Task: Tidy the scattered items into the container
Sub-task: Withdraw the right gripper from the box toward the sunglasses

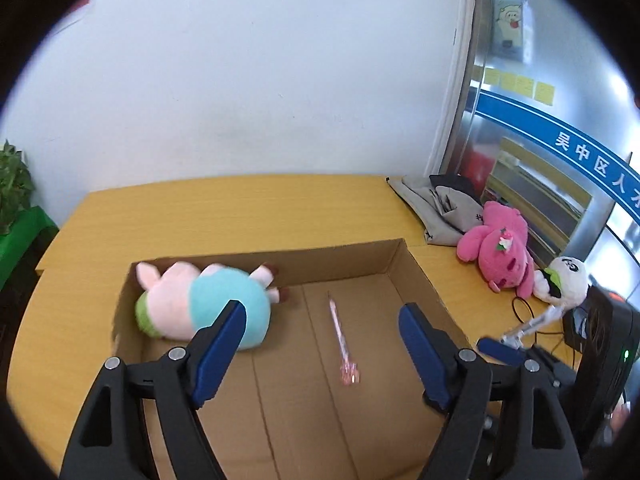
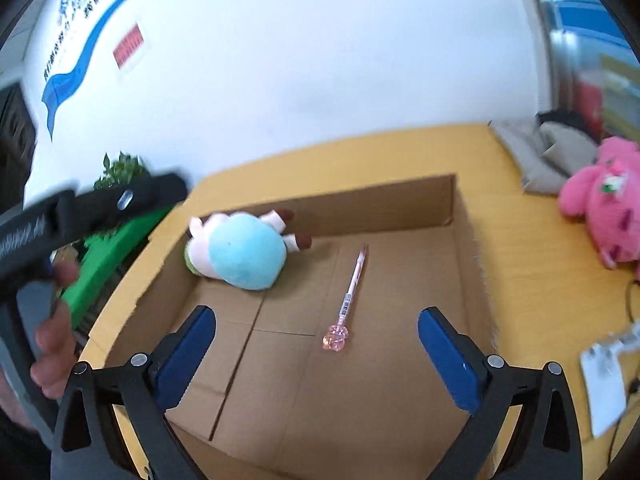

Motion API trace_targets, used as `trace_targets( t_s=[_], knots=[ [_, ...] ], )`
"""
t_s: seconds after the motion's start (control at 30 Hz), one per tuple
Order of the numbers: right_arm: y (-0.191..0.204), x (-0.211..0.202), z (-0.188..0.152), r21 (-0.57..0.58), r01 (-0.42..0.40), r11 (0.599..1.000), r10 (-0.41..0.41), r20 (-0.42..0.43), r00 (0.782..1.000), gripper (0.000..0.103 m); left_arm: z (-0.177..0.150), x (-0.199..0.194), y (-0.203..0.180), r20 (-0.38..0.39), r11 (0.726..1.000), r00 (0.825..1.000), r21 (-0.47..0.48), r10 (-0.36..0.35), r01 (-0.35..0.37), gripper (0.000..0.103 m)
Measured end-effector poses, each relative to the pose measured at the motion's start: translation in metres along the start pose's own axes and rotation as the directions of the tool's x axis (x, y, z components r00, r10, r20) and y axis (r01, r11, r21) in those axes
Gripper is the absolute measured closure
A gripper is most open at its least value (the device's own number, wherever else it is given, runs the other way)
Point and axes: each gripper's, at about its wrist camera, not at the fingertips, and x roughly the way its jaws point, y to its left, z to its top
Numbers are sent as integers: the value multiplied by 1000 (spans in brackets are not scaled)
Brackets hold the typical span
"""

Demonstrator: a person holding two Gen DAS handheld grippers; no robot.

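Note:
An open cardboard box (image 1: 416, 276) (image 2: 468, 248) stands on the yellow table. Inside it lie a pink pig plush in a light-blue dress (image 1: 200, 304) (image 2: 240, 256) at the far left and a pink pen with a flower end (image 1: 340, 336) (image 2: 350, 296) in the middle. My left gripper (image 1: 322, 316) is open and empty above the box. My right gripper (image 2: 316, 320) is open and empty above the box, just before the pen. A magenta plush (image 1: 500, 248) (image 2: 608, 200) and a white plush (image 1: 564, 280) lie on the table right of the box.
Grey folded cloth (image 1: 436, 204) (image 2: 548, 152) lies at the table's far right corner. A black device with cables (image 1: 600, 332) sits at the right edge. A green plant stand (image 1: 16, 232) (image 2: 108, 248) is left of the table. The left gripper's body and hand (image 2: 52, 248) show at left.

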Motion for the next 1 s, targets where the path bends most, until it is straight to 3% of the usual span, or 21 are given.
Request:
trace_targets(
  t_s=[0.17,0.33,0.5,0.67,1.0],
  knots=[
    [38,-54,0,-103,93,990,-85,78,993,0,-42,-47,5,37,997,997,-40,63,-62,24],
    [56,-93,-9,-153,124,980,-108,113,988,0,-87,-89,21,39,988,990,-68,138,-135,24],
    [74,-113,-23,-210,173,962,-148,132,980,0,-116,-117,23,46,981,981,-64,186,-183,24],
    [87,-124,-31,-241,185,953,-155,140,978,0,-135,-133,18,63,976,976,-69,210,-206,23],
    [100,-133,-41,-300,208,931,-176,131,976,0,-149,-147,25,81,976,980,-130,183,-172,23]
  ],
)
